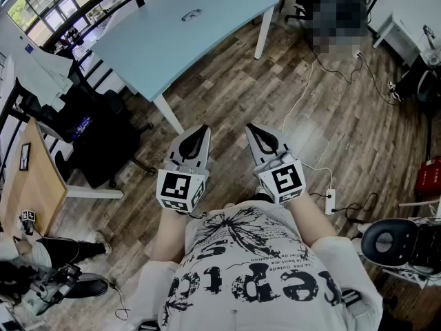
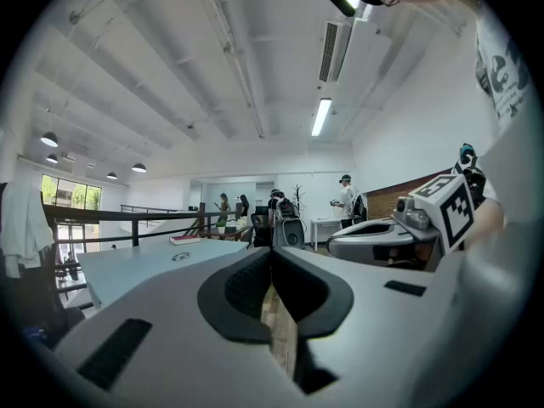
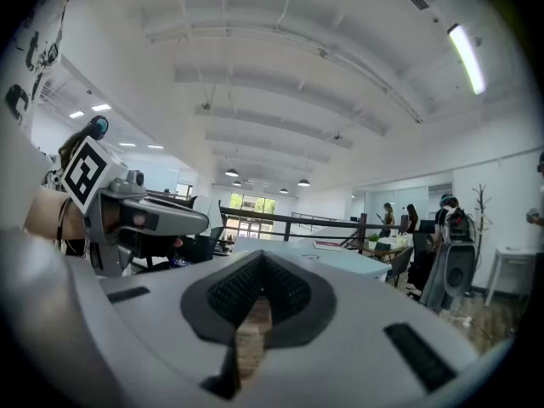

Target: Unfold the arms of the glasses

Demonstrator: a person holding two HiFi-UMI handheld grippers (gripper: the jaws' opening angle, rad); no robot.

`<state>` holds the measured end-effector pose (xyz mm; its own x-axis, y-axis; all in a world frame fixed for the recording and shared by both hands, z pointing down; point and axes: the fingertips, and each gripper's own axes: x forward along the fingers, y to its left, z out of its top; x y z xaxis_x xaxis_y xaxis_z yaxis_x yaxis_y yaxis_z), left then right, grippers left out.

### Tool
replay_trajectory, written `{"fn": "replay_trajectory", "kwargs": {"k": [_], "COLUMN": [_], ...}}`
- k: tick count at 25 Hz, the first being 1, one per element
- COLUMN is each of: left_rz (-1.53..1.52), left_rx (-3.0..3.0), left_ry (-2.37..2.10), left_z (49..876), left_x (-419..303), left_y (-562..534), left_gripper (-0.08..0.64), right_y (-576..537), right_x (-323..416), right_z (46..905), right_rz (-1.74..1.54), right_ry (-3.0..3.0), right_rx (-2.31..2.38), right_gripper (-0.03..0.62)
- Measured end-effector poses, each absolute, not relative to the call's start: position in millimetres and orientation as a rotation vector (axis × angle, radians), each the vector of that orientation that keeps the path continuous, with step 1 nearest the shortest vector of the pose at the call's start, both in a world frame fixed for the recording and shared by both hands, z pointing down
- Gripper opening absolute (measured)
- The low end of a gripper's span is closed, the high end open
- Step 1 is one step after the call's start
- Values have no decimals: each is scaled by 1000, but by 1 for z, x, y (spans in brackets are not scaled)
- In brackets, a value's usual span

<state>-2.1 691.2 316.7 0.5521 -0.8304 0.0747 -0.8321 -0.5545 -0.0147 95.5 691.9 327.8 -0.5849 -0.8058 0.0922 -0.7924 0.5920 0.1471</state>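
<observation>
The left gripper (image 1: 201,129) and right gripper (image 1: 252,128) are held level over the wooden floor (image 1: 331,129), each with jaws pressed together on nothing. The glasses (image 1: 191,14) are seen lying on the light-blue table (image 1: 151,47), well apart from both.

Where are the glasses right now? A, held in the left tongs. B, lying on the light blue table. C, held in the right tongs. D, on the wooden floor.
B: the glasses lie on the light blue table, well ahead of the left tongs and the right tongs, both shut with nothing in them.
</observation>
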Motion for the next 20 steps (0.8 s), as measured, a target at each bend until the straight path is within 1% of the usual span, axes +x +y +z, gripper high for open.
{"fn": "replay_trajectory", "kwargs": {"k": [12,20], "left_rz": [117,107], "left_rx": [2729,2684], "left_ry": [-1438,-1445], "left_z": [333,342], "left_x": [-11,9], "left_y": [651,593], "left_gripper": [20,20], "right_y": [650,590], "right_x": [96,118], "right_z": [345,350], "right_rz": [-59,-49], "right_ry": [-2623,-2618], "right_rx": [1402,1380], "right_gripper": [11,11]}}
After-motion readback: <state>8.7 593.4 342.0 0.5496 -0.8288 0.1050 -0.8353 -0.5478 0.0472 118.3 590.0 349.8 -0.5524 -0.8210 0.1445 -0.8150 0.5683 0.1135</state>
